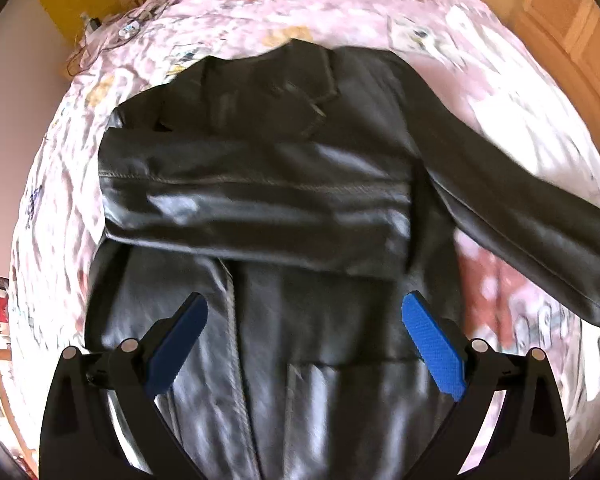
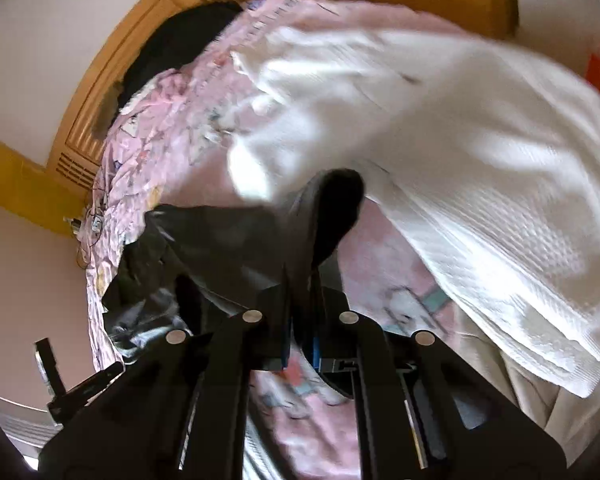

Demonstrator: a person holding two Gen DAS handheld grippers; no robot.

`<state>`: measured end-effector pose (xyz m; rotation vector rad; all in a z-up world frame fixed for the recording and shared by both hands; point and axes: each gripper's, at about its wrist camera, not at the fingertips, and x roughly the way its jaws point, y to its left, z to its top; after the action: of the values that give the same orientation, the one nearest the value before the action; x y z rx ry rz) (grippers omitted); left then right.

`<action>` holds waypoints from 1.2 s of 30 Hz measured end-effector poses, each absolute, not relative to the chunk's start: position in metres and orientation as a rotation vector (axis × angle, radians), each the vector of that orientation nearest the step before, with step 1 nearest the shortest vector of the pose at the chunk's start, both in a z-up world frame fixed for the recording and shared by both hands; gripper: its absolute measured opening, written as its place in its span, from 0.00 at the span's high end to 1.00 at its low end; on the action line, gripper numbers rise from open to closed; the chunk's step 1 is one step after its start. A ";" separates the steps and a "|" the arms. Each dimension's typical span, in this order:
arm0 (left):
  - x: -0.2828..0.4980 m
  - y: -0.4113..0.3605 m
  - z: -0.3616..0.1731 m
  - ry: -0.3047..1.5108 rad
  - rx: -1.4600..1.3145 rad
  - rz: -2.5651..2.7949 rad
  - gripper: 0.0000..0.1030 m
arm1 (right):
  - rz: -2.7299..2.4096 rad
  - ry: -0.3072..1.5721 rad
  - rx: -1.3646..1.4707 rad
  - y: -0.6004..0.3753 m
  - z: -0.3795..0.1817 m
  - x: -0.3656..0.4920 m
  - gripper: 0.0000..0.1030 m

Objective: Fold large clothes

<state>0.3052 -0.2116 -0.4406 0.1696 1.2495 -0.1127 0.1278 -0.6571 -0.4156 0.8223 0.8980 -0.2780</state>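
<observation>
A black leather jacket point(image 1: 260, 184) lies front up on a pink patterned bedspread point(image 1: 60, 208). One sleeve is folded across its chest. The other sleeve point(image 1: 520, 216) stretches out to the right edge of the left wrist view. My left gripper point(image 1: 306, 340) hovers open over the jacket's lower front, its blue pads point(image 1: 432, 348) wide apart with nothing between them. In the right wrist view my right gripper point(image 2: 302, 320) is shut on the end of the sleeve point(image 2: 324, 216), whose cuff gapes beyond the fingers. The jacket's body point(image 2: 204, 248) lies lower left.
A white textured cloth point(image 2: 480, 168) lies heaped on the bed to the right of the held sleeve, with beige fabric point(image 2: 540, 392) under it. Cables and small items point(image 1: 128, 28) sit at the bed's far left edge. Wooden panels point(image 1: 572, 32) border the bed.
</observation>
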 end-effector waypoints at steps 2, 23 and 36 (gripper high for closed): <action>0.320 -0.194 -0.442 1.243 0.153 -0.102 0.08 | -0.273 0.892 0.772 -0.631 -0.387 0.152 0.94; 0.393 0.066 -0.483 1.283 -0.159 0.121 0.08 | 0.187 1.039 0.402 -0.179 -0.359 0.437 0.94; 0.376 0.180 -0.514 1.281 -0.328 0.265 0.08 | 0.237 1.257 0.192 -0.009 -0.506 0.472 0.93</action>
<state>0.3762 0.1798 -0.5145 -0.3276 1.2809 0.2655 0.4724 -0.0094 -0.5057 0.1923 1.2571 0.2371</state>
